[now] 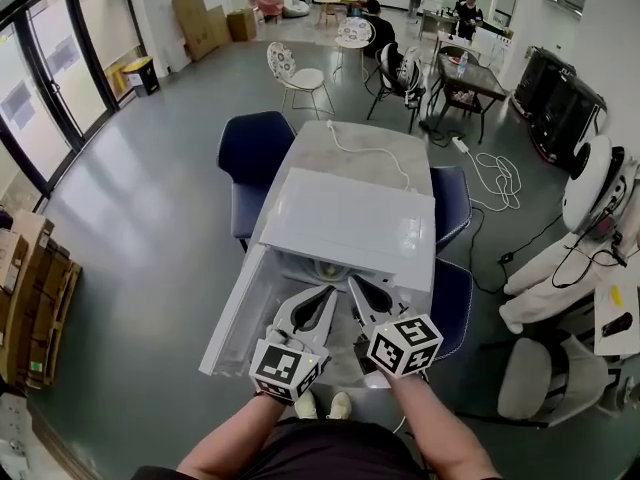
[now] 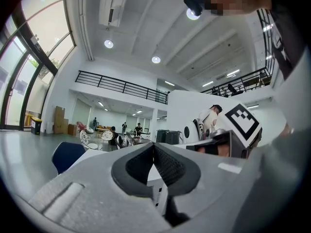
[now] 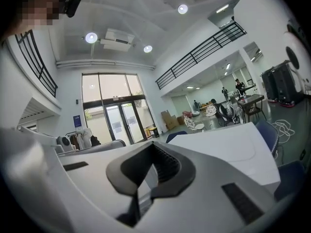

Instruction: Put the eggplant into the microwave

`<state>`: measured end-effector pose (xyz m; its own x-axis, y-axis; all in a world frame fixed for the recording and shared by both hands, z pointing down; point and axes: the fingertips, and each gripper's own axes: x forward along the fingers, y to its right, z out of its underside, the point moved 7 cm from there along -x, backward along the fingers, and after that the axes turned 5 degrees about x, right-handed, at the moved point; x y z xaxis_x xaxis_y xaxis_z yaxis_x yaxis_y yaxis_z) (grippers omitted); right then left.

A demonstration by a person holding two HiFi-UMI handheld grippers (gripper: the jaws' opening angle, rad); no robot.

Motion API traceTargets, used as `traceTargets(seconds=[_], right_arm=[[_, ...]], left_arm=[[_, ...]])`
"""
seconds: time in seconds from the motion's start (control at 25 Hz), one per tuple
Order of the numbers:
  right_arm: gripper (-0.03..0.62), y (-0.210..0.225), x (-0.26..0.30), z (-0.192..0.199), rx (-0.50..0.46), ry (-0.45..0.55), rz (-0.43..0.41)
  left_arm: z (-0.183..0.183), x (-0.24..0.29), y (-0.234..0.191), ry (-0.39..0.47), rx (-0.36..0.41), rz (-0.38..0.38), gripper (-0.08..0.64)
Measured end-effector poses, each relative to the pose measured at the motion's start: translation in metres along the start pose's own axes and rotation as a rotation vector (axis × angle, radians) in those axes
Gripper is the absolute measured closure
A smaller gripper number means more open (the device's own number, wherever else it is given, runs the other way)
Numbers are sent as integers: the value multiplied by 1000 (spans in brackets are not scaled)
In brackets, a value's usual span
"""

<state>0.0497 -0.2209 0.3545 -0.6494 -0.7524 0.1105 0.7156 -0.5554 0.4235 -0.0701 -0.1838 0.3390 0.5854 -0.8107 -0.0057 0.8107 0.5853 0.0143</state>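
Note:
The white microwave (image 1: pixel 350 223) stands on the grey table (image 1: pixel 365 148), and its door (image 1: pixel 232 313) is swung open to the left. Both grippers hang side by side in front of the open cavity (image 1: pixel 322 266), pointing into it. My left gripper (image 1: pixel 330 294) (image 2: pixel 153 145) has its jaws closed tip to tip with nothing between them. My right gripper (image 1: pixel 351 284) (image 3: pixel 153 144) is shut and empty too. No eggplant shows in any view. Most of the cavity is hidden behind the grippers.
Dark blue chairs (image 1: pixel 255 148) (image 1: pixel 452 200) stand on both sides of the table. A white power cable (image 1: pixel 365 150) lies on the table behind the microwave. Cardboard boxes (image 1: pixel 30 298) stand at the far left, white equipment (image 1: pixel 590 183) at the right.

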Motion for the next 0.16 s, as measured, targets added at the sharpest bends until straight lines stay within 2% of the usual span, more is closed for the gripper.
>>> traceTargets(seconds=[0.16], right_arm=[[591, -7, -1, -1, -22, -1, -9]], left_arm=[[-1, -3, -2, 1, -3, -12, 552]])
